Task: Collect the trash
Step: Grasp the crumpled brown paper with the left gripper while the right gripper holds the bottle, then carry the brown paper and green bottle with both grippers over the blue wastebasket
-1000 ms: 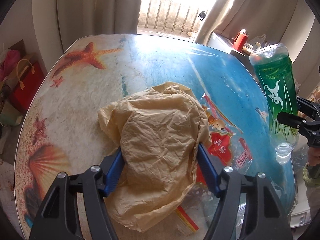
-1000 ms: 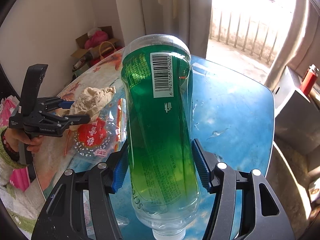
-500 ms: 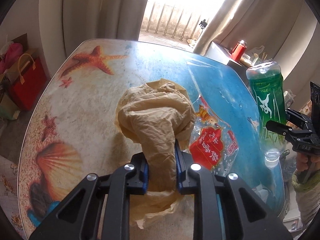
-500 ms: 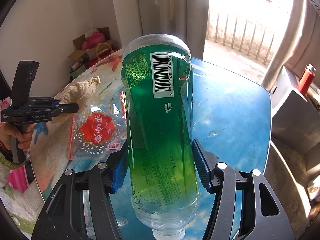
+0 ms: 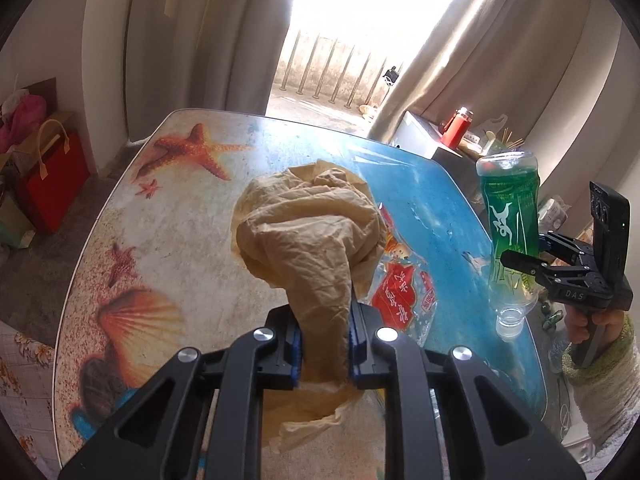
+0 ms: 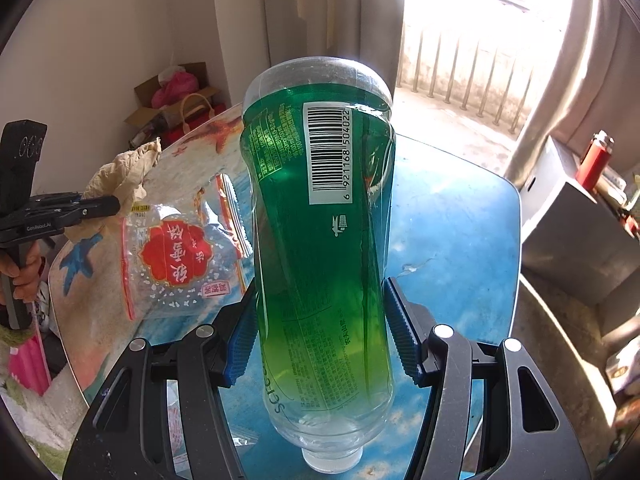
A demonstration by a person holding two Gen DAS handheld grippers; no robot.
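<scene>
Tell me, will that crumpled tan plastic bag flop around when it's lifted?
Probably floppy: the crumpled tan plastic bag bunches thin between the left gripper's fingers and droops below them. Likely very light, being thin and creased. It may drag across the clear red-printed snack wrapper beside it.

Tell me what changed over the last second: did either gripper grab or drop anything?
The left gripper has just been closing and now pinches the crumpled tan bag, lifting it and uncovering the red-printed wrapper on the table. The right gripper stays clamped on the upside-down green bottle, in the same place.
</scene>
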